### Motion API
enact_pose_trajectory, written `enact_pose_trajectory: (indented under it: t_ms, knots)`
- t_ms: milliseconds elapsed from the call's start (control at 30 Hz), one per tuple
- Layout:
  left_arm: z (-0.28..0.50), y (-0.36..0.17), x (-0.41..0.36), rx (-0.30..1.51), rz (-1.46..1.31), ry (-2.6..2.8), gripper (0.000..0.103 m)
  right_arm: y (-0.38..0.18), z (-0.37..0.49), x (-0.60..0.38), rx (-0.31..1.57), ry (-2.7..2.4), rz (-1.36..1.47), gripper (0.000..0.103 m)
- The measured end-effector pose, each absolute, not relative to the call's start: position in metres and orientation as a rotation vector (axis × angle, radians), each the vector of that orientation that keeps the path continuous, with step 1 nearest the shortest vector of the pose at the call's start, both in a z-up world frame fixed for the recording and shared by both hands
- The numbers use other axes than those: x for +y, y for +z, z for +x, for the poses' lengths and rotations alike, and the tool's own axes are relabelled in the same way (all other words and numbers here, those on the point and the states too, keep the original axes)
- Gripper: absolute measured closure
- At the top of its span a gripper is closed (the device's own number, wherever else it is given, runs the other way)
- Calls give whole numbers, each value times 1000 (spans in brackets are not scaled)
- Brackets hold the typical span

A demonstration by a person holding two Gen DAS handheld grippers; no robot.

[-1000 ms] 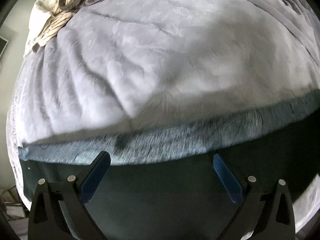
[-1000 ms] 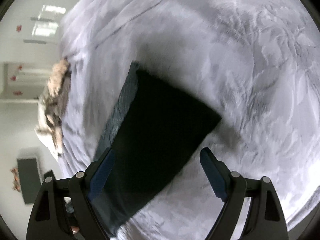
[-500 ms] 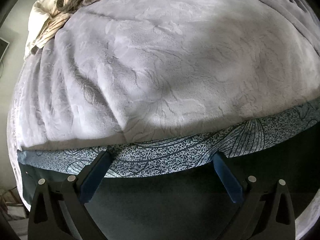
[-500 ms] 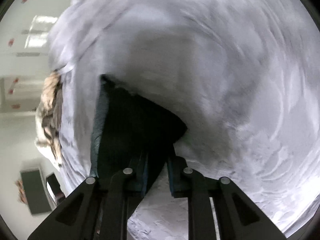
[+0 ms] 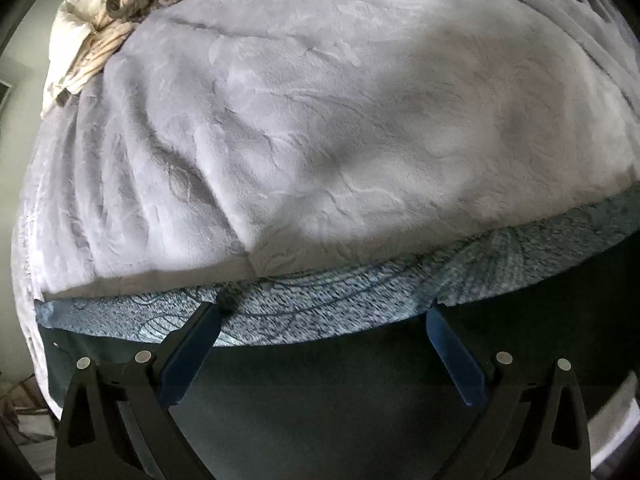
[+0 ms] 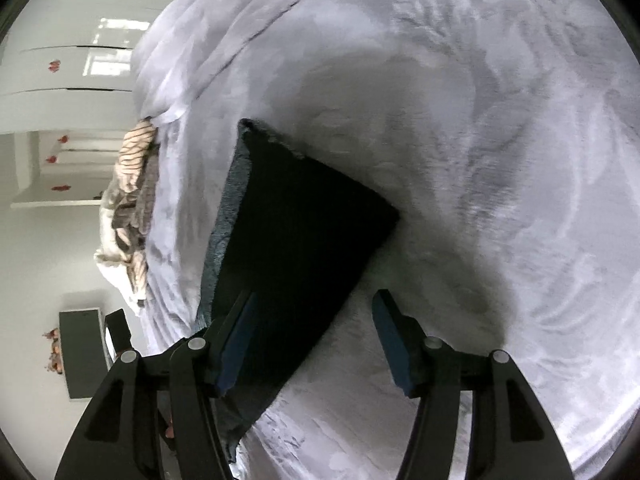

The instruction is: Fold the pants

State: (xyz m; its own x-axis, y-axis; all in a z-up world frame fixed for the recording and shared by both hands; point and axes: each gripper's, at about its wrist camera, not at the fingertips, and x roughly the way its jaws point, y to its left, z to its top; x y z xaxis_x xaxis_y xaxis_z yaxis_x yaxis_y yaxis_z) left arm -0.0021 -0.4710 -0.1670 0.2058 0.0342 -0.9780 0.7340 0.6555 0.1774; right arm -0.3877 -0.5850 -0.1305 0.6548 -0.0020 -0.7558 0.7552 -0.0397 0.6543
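Surface: pale lilac plush bedspread with embossed leaf pattern (image 5: 320, 128), rumpled, filling most of both wrist views, also (image 6: 500, 160).
Far left, left wrist view: cream-and-brown striped crumpled cloth (image 5: 100, 36) heaped at top-left edge of bedspread.
Far left, right wrist view: white room wall with cupboard doors carrying small red stickers (image 6: 60, 68); dark flat box-like object (image 6: 82, 352) low on wall, type unclear.
Left of centre, right wrist view: same striped cloth (image 6: 130, 208) at bed edge; folded-back flap of bedspread above it.
Task item: dark teal folded pants with lighter speckled blue-grey patterned band (image 5: 320, 392); lying flat on bedspread, patterned band (image 5: 320, 308) along far edge, dark plain panel nearer camera.
Task item, right wrist view: pants (image 6: 296, 240) as dark wedge shape in centre-left, speckled band down its left side, one corner pointing right.
Left gripper (image 5: 322, 314): black frame, blue pads, fingers spread wide apart, nothing clamped; hovering low over pants, tips level with patterned band; contact with cloth not discernible.
Right gripper (image 6: 314, 300): blue pads apart, holding nothing; left finger (image 6: 236, 344) over near edge of pants, right finger over bare bedspread just beside pants.
Shadow: dark patch on bedspread right of pants.
Blur: slight smear on patterned band, left wrist view.
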Motion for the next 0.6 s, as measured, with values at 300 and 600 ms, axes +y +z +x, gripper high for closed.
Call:
enact_pose_trajectory:
  t_ms: [300,600]
  knots:
    - [-73,-168,-488,1297,748,-767,0,-146,-370,-593,653,-623,1456,39]
    - [-80,-184,-485,1290,722,-734,0,-125,-349,-610,537,-554,1455,40]
